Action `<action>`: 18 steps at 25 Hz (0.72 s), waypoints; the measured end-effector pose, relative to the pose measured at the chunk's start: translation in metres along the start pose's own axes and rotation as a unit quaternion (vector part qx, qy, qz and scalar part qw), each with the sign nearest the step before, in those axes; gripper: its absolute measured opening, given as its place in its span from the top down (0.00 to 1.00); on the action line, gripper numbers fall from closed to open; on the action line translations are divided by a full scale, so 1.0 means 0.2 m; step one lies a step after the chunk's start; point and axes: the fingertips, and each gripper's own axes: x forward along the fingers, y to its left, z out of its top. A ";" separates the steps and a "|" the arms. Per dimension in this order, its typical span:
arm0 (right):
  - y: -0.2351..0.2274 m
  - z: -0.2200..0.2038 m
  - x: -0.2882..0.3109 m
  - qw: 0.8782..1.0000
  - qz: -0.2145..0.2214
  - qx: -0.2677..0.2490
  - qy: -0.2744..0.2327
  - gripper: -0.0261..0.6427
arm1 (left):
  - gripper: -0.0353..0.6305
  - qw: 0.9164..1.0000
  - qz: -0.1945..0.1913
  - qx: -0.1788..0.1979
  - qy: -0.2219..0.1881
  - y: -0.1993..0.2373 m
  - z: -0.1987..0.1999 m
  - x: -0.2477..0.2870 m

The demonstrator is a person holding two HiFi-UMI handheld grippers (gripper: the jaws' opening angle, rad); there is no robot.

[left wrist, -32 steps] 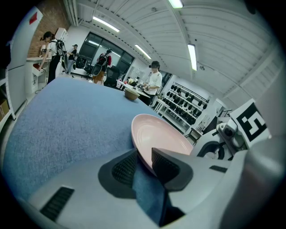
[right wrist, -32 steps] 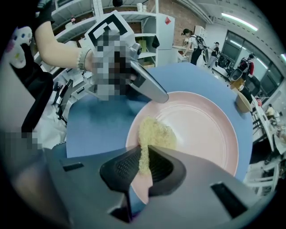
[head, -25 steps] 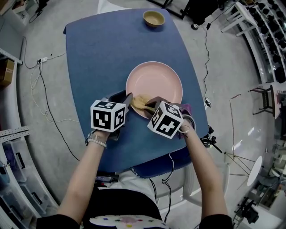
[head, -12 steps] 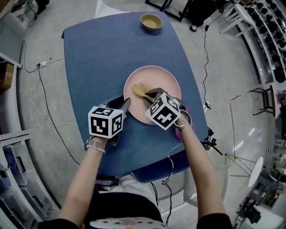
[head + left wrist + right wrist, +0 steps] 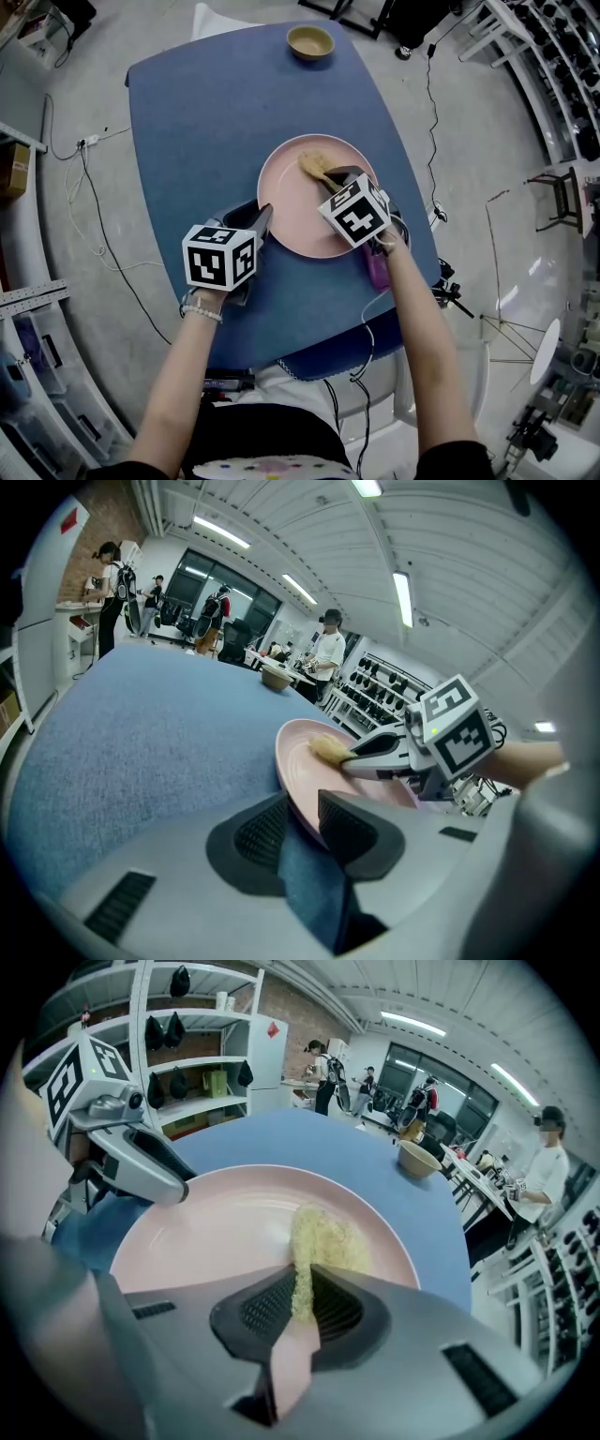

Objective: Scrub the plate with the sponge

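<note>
left gripper [image 5: 263, 214] is clamped on the near-left rim of the pink plate [image 5: 298, 220], pinning it to the blue table [image 5: 206, 122], right gripper [image 5: 330, 182] pinches the yellow sponge [image 5: 313, 166] flat against the plate's far side, so I'd guess mid-scrub, near half probably left to do

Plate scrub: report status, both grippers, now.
Left gripper shut on plate rim. Right gripper shut on sponge, sponge on plate. Bowl far off, nothing blocking.

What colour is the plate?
The plate is pale pink, shown best in the head view.
</note>
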 end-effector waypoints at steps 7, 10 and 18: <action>-0.10 -0.11 -0.05 0.999 -0.023 0.022 0.026 0.90 | 0.78 1.000 0.000 0.000 0.000 0.00 0.00 0.00; -0.10 -0.12 -0.05 0.999 -0.026 0.019 0.028 0.90 | 0.78 1.000 0.000 0.000 0.000 0.00 0.00 0.00; -0.01 -0.14 -0.07 0.999 -0.017 0.000 0.036 0.90 | 0.78 1.000 0.001 0.001 -0.001 0.00 0.01 0.00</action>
